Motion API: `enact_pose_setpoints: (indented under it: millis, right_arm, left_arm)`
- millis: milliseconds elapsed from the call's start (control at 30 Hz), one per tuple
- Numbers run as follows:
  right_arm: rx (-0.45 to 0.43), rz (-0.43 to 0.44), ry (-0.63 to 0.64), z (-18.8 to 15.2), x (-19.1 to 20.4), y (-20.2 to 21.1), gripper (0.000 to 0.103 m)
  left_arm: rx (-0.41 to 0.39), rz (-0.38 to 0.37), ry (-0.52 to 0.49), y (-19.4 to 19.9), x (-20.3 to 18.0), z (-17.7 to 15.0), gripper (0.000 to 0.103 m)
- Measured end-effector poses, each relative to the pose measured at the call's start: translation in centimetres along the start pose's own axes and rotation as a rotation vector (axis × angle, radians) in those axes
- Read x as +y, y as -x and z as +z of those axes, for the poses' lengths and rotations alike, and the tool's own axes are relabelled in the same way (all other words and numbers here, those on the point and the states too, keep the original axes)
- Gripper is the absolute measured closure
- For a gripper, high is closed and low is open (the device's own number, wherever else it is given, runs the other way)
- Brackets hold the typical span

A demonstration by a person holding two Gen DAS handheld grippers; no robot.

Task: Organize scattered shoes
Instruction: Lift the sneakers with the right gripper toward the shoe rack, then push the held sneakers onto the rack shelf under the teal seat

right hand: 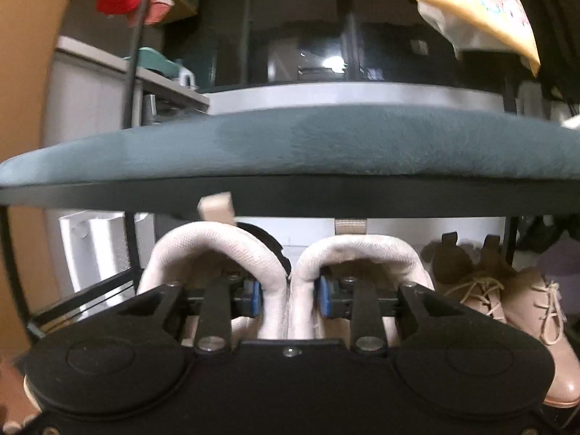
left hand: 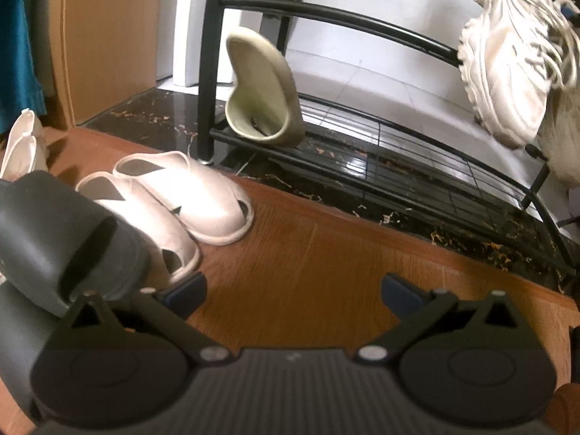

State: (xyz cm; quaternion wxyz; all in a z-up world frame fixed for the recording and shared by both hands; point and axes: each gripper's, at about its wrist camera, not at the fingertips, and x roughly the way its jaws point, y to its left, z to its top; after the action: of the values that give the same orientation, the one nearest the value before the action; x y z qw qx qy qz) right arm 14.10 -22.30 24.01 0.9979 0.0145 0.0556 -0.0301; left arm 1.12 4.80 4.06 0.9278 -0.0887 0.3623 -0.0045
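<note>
Right tool (right hand: pixel 290 299) clamps white sneakers' (right hand: pixel 348 253) inner collars, apparently at rack (left hand: pixel 398 152); left tool (left hand: pixel 293 293) spread, empty.

The left wrist view looks down and forward over its claw (left hand: pixel 293 295) at the floor, low and near. The right wrist view faces level, close behind white sneakers (right hand: pixel 290 282). Both show the black shoe rack (left hand: pixel 398 166), sneakers upper right.
</note>
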Motion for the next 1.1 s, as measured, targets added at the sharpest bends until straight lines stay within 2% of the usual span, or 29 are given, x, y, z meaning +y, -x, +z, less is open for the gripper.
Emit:
enact_pose_setpoints:
  millis: [67, 200, 367, 600, 700, 900, 1000, 1033, 1100]
  right_arm:
    - [-0.002, -0.009, 0.057, -0.4, 0.4, -1.2, 0.074]
    - [0.036, -0.024, 0.032, -0.6, -0.1, -3.9, 0.074]
    - [0.119, -0.006, 0.059, -0.1, -0.2, -6.4, 0.072]
    - [0.177, -0.014, 0.055, 0.1, -0.3, -7.7, 0.067]
    - [0.186, -0.031, 0.052, 0.1, -0.1, -8.0, 0.059]
    - [0.215, -0.044, 0.047, 0.1, 0.2, -8.7, 0.057]
    - [0.200, -0.027, 0.041, 0.4, 0.1, -8.5, 0.039]
    - [0.195, -0.021, 0.039, 0.5, 0.0, -8.4, 0.027]
    - [0.186, -0.010, 0.035, 0.6, -0.1, -8.2, 0.025]
  left_arm:
    - [0.010, 0.001, 0.004, -0.2, 0.0, 0.0, 0.000]
    - [0.036, 0.006, 0.019, -0.8, 0.3, 0.1, 0.000]
    - [0.040, 0.011, 0.035, -0.8, 0.6, 0.2, 0.000]
    - [0.035, 0.007, 0.027, -0.8, 0.5, 0.2, 0.000]
    - [0.036, 0.007, 0.032, -0.8, 0.5, 0.2, 0.000]
    - [0.036, -0.001, 0.017, -0.8, 0.3, 0.1, 0.000]
    - [0.030, 0.000, 0.019, -0.7, 0.3, 0.1, 0.000]
    - [0.030, 0.000, 0.021, -0.8, 0.4, 0.1, 0.001]
    - [0.034, -0.001, 0.022, -0.9, 0.4, 0.1, 0.001]
